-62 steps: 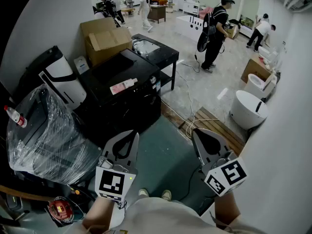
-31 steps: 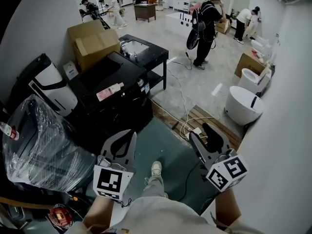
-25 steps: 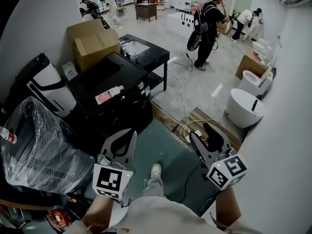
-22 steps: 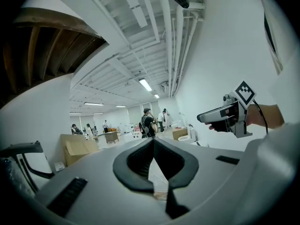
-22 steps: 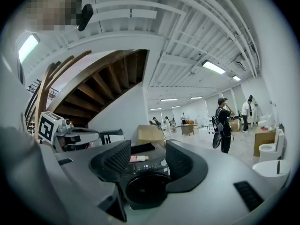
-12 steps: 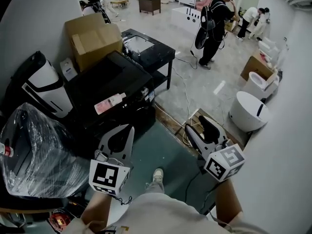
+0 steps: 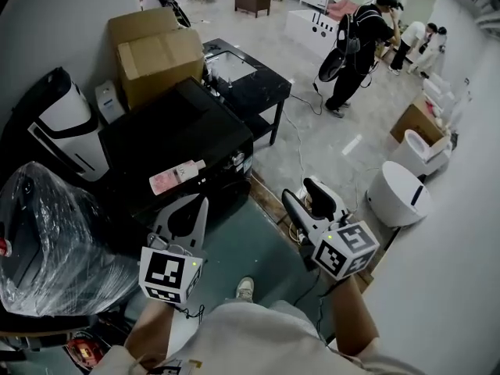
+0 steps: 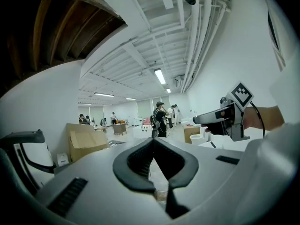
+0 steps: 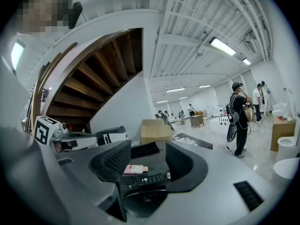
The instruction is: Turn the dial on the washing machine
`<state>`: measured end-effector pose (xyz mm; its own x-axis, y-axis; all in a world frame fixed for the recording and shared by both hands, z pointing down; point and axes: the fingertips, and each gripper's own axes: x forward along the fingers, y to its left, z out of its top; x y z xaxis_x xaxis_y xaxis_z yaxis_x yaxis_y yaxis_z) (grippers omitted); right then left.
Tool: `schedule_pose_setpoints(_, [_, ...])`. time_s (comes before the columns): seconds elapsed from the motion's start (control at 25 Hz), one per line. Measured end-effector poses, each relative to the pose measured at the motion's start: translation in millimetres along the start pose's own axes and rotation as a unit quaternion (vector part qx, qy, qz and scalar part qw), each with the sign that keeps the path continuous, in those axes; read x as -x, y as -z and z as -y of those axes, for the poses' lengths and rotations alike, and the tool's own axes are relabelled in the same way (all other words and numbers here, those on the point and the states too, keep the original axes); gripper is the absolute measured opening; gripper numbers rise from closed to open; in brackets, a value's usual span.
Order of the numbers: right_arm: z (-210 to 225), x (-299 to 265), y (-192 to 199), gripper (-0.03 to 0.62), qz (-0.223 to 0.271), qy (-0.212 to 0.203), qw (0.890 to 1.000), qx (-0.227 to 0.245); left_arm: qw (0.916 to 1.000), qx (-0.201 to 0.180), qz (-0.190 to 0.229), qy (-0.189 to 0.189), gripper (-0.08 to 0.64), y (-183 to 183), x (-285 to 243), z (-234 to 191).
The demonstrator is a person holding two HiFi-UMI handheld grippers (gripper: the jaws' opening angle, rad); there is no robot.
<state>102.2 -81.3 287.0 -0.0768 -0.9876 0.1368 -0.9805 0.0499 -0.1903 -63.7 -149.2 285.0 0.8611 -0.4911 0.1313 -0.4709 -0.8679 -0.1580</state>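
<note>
So, head view first: the black washing machine [image 7: 180,131] is down to the left front, with a pink bottle [image 7: 176,176] lying on its lid. Both tongs hang off its front edge, well apart from it. The left gripper [image 7: 200,206] has its tips pinched together with nothing in them, and the right gripper [image 7: 303,194] is spread wide and empty. The dial's too small to pick out here

Left gripper view: left gripper [image 8: 153,142] is closed on air and aimed away from the washing machine

Right gripper view: right gripper [image 9: 146,149] is gaping and looks straight at the washing machine [image 9: 143,191], with the dial [image 9: 168,175] at the right end of its control strip. I'd guess it's a hard, smooth knob that clicks round, so pinch opposite sides of the rim and twist
</note>
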Motion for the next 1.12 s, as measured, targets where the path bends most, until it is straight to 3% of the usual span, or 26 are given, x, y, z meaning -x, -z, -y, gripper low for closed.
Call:
schedule_pose_setpoints(0.32, [27, -57, 20, 0.241, -0.039, -0.042, 0.998, -0.005, 0.9990, 0.006, -0.034, -0.029, 0.020, 21, -36, -22])
schedule_pose_setpoints(0.56, [68, -90, 27, 0.241, -0.061, -0.075, 0.995, -0.004, 0.9949, 0.007, -0.054, -0.085, 0.020, 23, -70, -35])
schedule_pose_setpoints(0.8, [120, -121, 37, 0.241, -0.099, -0.120, 0.988, 0.001, 0.9837, 0.017, -0.071, -0.165, 0.020, 24, -98, -47])
schedule_pose_setpoints(0.88, [129, -134, 43, 0.241, -0.112, -0.135, 0.984, 0.006, 0.9774, 0.024, -0.080, -0.194, 0.020, 30, -101, -50])
schedule_pose_setpoints(1.0, [140, -154, 52, 0.241, -0.128, -0.162, 0.978, 0.019, 0.9672, 0.063, -0.075, -0.234, 0.020, 37, -106, -51])
schedule_pose_setpoints(1.12, [140, -176, 63, 0.241, -0.142, -0.192, 0.971, 0.030, 0.9572, 0.072, -0.084, -0.267, 0.020, 48, -106, -52])
